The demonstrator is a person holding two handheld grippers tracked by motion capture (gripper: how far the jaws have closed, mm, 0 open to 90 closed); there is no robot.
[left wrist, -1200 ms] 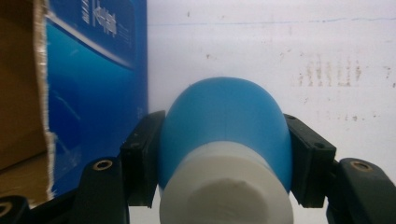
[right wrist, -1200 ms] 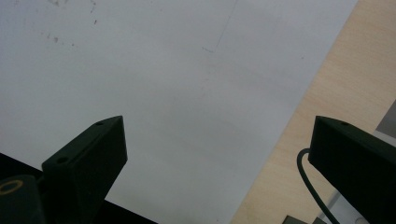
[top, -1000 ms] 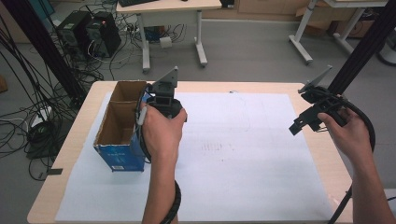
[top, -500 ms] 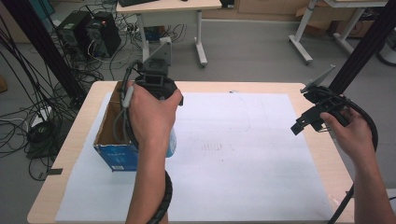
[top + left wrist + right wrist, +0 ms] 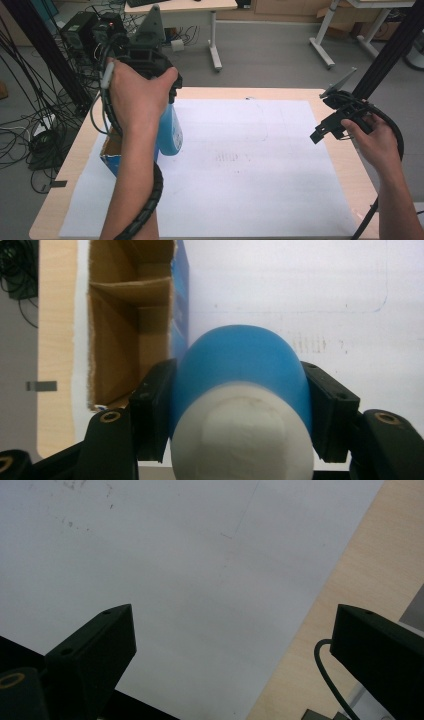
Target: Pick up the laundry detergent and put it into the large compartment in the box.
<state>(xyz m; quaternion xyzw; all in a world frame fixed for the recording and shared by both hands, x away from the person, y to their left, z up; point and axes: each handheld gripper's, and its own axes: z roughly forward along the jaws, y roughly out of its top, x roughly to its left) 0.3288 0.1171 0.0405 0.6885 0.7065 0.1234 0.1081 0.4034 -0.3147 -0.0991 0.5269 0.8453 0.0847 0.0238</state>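
High view – step: judged a lift-out; the blue bottle (image 5: 170,131) hangs from the left gripper (image 5: 159,91) at 10 o'clock of the table (image 5: 280,93), just beside the cardboard box (image 5: 111,150).
High view – next move: likely carry the bottle toward 3 o'clock over the white paper sheet (image 5: 250,165), then lower it upright.
High view – right gripper (image 5: 334,126): raised at the table's 3 o'clock, holding nothing.
Left gripper view – left gripper (image 5: 240,415): jaws clamped on both flanks of the blue bottle (image 5: 240,370), just past its white cap (image 5: 242,437); the compartmented cardboard box (image 5: 130,320) lies below at 10 o'clock.
Right gripper view – right gripper (image 5: 235,645): jaws spread wide, empty, above the white paper sheet (image 5: 175,565) and the table (image 5: 350,575) edge.
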